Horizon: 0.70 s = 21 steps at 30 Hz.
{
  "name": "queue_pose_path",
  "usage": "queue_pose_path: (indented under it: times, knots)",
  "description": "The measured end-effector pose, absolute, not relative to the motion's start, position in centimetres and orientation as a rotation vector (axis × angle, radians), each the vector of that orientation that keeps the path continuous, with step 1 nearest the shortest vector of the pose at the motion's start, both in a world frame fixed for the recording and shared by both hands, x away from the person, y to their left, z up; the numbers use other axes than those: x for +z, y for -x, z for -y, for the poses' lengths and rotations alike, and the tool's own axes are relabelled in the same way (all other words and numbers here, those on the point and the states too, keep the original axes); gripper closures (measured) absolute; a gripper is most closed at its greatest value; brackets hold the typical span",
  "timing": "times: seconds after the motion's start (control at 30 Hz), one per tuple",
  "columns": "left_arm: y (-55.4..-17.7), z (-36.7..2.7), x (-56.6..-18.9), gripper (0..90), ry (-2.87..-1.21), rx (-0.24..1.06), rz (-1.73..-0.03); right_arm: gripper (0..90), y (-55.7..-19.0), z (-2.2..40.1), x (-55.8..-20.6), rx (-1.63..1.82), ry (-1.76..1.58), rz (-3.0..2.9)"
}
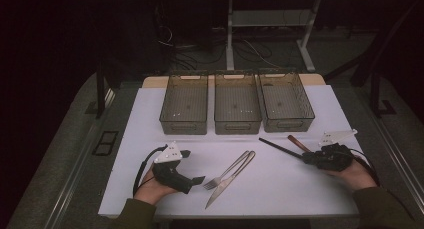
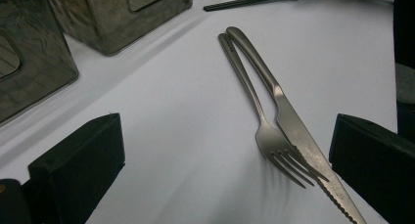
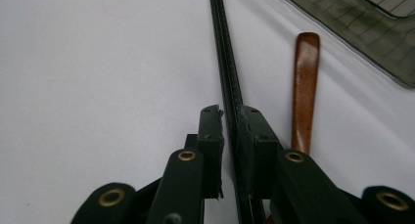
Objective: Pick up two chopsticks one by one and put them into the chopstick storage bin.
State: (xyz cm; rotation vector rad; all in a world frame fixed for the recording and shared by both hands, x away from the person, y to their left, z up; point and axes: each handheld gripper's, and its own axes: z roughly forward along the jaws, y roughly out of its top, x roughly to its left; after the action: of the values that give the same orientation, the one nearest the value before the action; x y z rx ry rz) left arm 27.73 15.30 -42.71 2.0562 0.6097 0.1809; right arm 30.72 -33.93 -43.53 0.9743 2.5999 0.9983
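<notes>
Three smoky see-through bins (image 1: pixel 237 109) stand in a row at the far side of the white surface (image 1: pixel 280 189). One fork (image 1: pixel 227 171) and one knife (image 1: pixel 231 179) lie mid-surface, touching. Right hand-held gripper (image 3: pixel 231 123) is clenched on a pair of black chopsticks (image 1: pixel 280 148); one brown wooden stick (image 3: pixel 304 92) lies just beside them. Left hand-held gripper (image 1: pixel 192 166) sits released, jaws wide. No readable writing anywhere.
</notes>
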Motion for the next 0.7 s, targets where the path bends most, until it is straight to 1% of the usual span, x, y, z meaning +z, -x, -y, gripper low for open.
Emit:
queue_pose_path:
  times: [0.7]
  knots:
    - [-27.74,-15.28,-42.69,0.0,-2.056,0.182,-0.602,80.4,-30.87,33.05,-44.04,0.944,-0.926,-2.647]
